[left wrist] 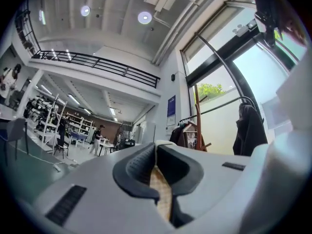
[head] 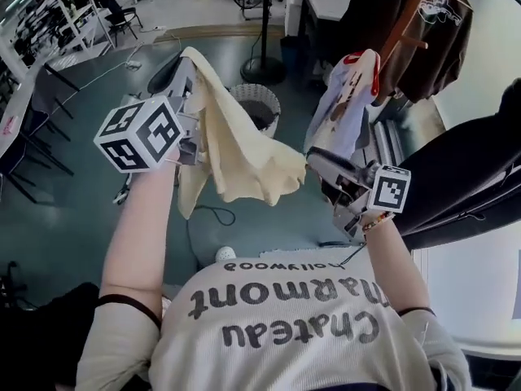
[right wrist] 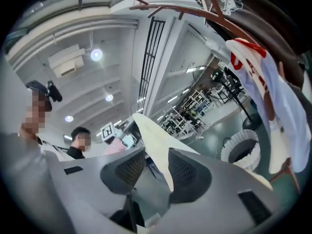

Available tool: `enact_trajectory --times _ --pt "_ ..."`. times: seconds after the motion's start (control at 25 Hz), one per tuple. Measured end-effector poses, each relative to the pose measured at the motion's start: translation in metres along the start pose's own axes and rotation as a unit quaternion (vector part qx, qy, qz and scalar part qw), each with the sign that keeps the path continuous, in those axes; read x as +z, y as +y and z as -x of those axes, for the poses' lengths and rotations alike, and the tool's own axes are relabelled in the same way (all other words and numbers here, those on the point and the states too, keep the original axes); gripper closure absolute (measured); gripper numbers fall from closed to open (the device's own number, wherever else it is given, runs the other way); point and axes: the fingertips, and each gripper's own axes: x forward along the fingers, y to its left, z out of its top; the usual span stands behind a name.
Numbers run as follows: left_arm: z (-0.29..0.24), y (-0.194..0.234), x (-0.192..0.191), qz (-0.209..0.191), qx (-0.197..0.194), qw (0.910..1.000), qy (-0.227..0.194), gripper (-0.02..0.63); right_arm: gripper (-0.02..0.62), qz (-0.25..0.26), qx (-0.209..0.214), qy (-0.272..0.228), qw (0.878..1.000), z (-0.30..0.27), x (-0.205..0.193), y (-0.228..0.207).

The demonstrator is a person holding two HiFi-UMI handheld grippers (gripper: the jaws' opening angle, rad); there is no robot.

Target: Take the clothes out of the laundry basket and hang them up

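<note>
The left claw (left wrist: 156, 150) is pinching the limp, light cream garment (head: 236, 157) by its edge; the right claw (right wrist: 152, 162) is standing spread around it.

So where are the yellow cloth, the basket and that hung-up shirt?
cloth (head: 236, 157): head view, middle of the draped fabric.
basket (head: 269, 98): head view, its white woven rim.
shirt (head: 352, 116): head view, its pale front.

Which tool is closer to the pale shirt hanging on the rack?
Right. The right tool sits just below the hanging shirt, jaws apart around a corner of the cream cloth; the left tool is farther left, clamped on that cloth's top.
</note>
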Motion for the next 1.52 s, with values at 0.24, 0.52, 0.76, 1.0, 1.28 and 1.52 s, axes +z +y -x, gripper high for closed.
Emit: enact_trajectory --times 0.24,0.52,0.76,1.0,1.28,1.52 --pt "0.003 -0.07 -0.002 -0.036 -0.003 0.9992 0.016 0.588 0.325 0.142 -0.072 0.109 0.981 0.016 -0.036 0.008" --pt "0.007 -0.127 0.012 -0.055 -0.024 0.998 0.021 0.588 0.27 0.254 -0.065 0.154 0.953 -0.036 -0.053 0.034" --pt "0.009 -0.145 0.019 -0.042 -0.04 0.9982 0.018 0.588 0.293 0.265 -0.111 0.156 0.945 -0.039 -0.058 0.014" --pt "0.001 -0.128 0.002 -0.036 -0.032 0.9986 0.021 0.588 0.539 0.276 -0.181 0.091 0.939 0.031 -0.012 0.01" --pt "-0.063 -0.139 -0.023 -0.022 -0.11 0.9935 0.019 0.588 0.546 0.311 -0.345 -0.095 0.88 0.109 0.106 0.007" --pt "-0.121 -0.137 -0.007 -0.034 -0.196 0.9799 0.004 0.588 0.548 0.392 -0.446 -0.153 0.79 0.115 0.183 0.018"
